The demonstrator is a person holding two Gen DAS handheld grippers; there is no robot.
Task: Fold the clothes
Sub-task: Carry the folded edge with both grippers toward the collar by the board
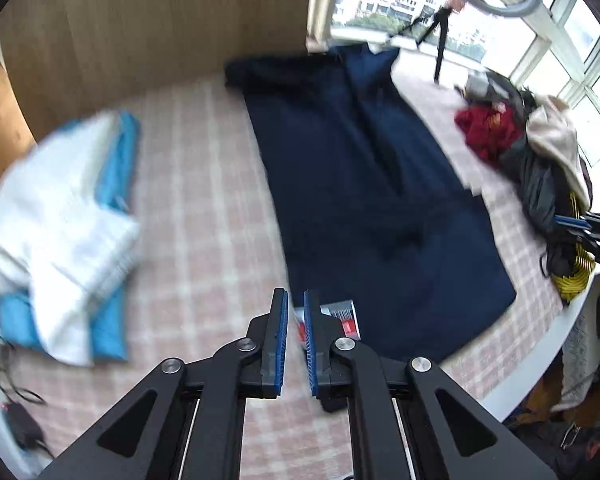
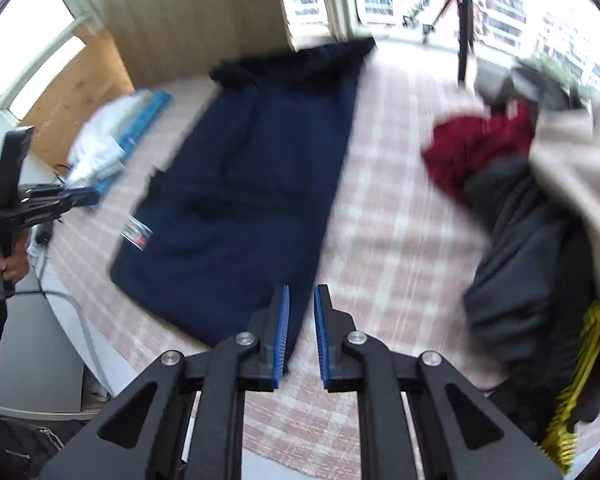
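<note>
A long navy garment [image 1: 360, 200] [image 2: 252, 200] lies flat on the pink checkered table cover [image 1: 204, 200] [image 2: 400, 220], with a red and white label [image 1: 346, 316] [image 2: 138, 232] at its near end. My left gripper [image 1: 296, 294] hangs above that near end by the label. Its blue pads stand a narrow gap apart with nothing between them. My right gripper [image 2: 301, 288] hovers over the other near corner of the garment, pads likewise slightly apart and empty. Each gripper also shows in the other's view: the right gripper [image 1: 558, 220] and the left gripper [image 2: 92, 200], which a hand holds.
A white and blue folded stack [image 1: 60, 220] [image 2: 112, 140] lies to the left. A heap of red, grey and beige clothes [image 1: 500, 136] [image 2: 500, 168] with yellow hangers [image 1: 576, 276] [image 2: 580, 360] sits at the right. A wooden panel [image 1: 140, 32] and a tripod [image 1: 440, 40] stand at the back.
</note>
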